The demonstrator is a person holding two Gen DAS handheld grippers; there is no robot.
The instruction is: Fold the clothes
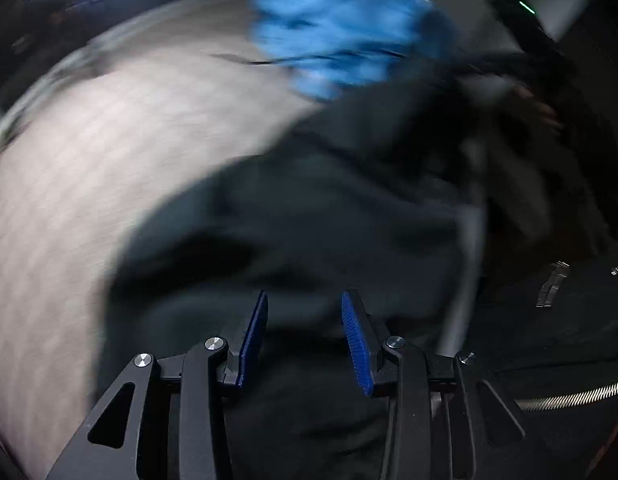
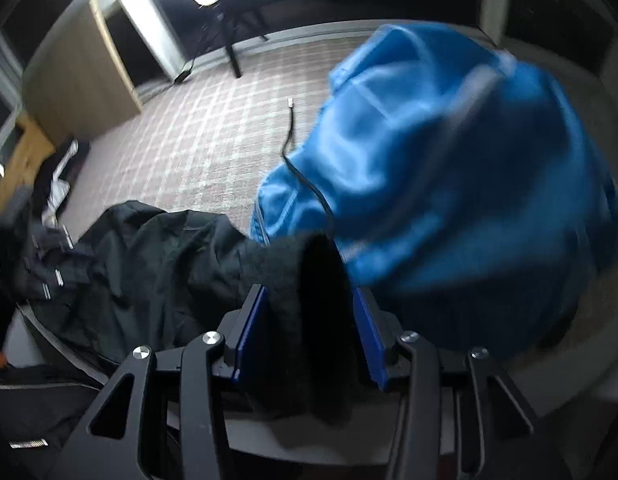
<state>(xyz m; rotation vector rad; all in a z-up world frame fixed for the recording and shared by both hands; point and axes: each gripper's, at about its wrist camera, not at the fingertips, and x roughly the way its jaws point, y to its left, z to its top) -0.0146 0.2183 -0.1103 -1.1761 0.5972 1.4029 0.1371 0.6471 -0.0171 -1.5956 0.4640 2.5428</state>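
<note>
A: What is held in the right claw (image 2: 309, 300)?

B: A thick black knitted cuff (image 2: 305, 280) is seen between its blue pads, filling the gap; the claw is closed onto it. The cuff appears to belong to the dark jacket (image 2: 149, 260), which is spread in a crumpled heap on the table (image 2: 189, 140).

A: And the left claw (image 1: 305, 320)?

B: It is held apart at a middling width, with nothing seen between its pads. Dark cloth (image 1: 309, 208) lies beneath it, though that view is badly blurred, so contact cannot be judged.

A: Where is the blue garment (image 2: 449, 180)?

B: It is bunched, unfolded, beyond the jacket and just beside the gripped cuff; a thin black cord (image 2: 293, 148) is draped over its near edge.

A: Which step is judged to be in hand?

B: A sleeve of the dark jacket is probably being handled by its cuff, either drawn out to flatten the garment or carried across its body as a fold. That cannot be settled from the creases seen. For either, the cuff must be kept gripped while the body is steadied.

A: Any containers?

B: None can be made out; no basket or bin is shown, and the clothes lie directly on the table.
</note>
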